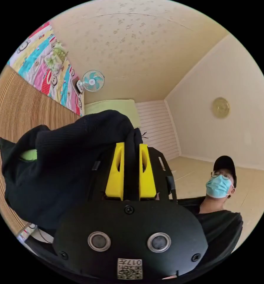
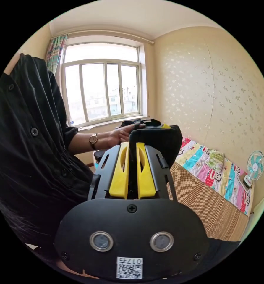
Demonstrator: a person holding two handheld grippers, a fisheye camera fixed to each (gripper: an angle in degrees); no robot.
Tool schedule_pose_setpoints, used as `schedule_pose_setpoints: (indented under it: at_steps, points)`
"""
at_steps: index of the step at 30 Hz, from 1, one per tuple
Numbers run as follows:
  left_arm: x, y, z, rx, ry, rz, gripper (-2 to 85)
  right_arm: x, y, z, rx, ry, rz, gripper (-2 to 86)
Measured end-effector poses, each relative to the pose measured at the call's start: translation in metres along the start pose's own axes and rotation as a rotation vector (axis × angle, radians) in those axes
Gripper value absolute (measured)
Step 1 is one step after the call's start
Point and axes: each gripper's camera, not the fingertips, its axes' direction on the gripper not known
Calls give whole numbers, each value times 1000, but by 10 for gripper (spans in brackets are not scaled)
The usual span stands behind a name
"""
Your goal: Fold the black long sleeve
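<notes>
Left gripper [image 1: 131, 148] has its yellow jaws clamped tight on the black long sleeve [image 1: 64, 165], the cloth bunched up and spilling toward nine o'clock over the striped mat [image 1: 22, 118]. Right gripper [image 2: 132, 146] pinches a fold too, garment [image 2: 158, 142] rising at twelve o'clock, a hand [image 2: 118, 136] just behind.

Item count: one black long sleeve [image 1: 64, 165]; two grippers, the left gripper [image 1: 131, 148] and the right gripper [image 2: 132, 146], each with two yellow jaws; one wall fan [image 1: 92, 81]; one patterned quilt [image 2: 214, 171]; one striped mat [image 2: 208, 207]; one window [image 2: 103, 88]; one wristwatch [image 2: 93, 139]; one round wall plate [image 1: 220, 107]; two persons, one masked [image 1: 219, 189]
</notes>
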Motion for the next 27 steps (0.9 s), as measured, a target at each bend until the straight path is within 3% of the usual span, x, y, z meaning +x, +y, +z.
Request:
schedule_pose_setpoints:
  at_steps: [2,4,5,7,9,10,13,17,18,19,21,23,27]
  points:
    - [37,9,-14,-33,-72,241,74,-1,1,-1,-38,18,-14,24]
    - [89,33,-28,-139,-116,580,72,6,12,-19,66,61,51,16]
    - [98,41,-30,-168,-108,653,71,10,17,-25,113,54,68,14]
    - [126,78,-45,-230,13,906,72,29,34,-46,290,-23,118,18]
    - [128,99,-60,-216,211,1010,72,47,35,-50,348,-90,154,28]
    - [123,110,-67,-213,371,1042,72,55,29,-46,352,-131,160,40]
    - [107,131,-66,-202,618,1063,73,65,1,-12,249,-218,144,135]
    - [90,154,-34,-311,674,1022,73,62,-29,65,32,-556,159,158]
    - [87,166,-25,-329,673,1035,74,58,-33,93,-36,-742,154,133]
    - [84,176,-19,-337,659,1034,74,55,-34,111,-30,-991,128,91]
    - [78,188,-17,-360,650,1011,75,55,-30,120,27,-1151,146,51]
    - [74,199,-23,-358,593,995,77,59,-27,109,83,-1024,191,35]
    - [66,226,-48,-314,146,857,91,55,-50,54,84,-509,156,21]
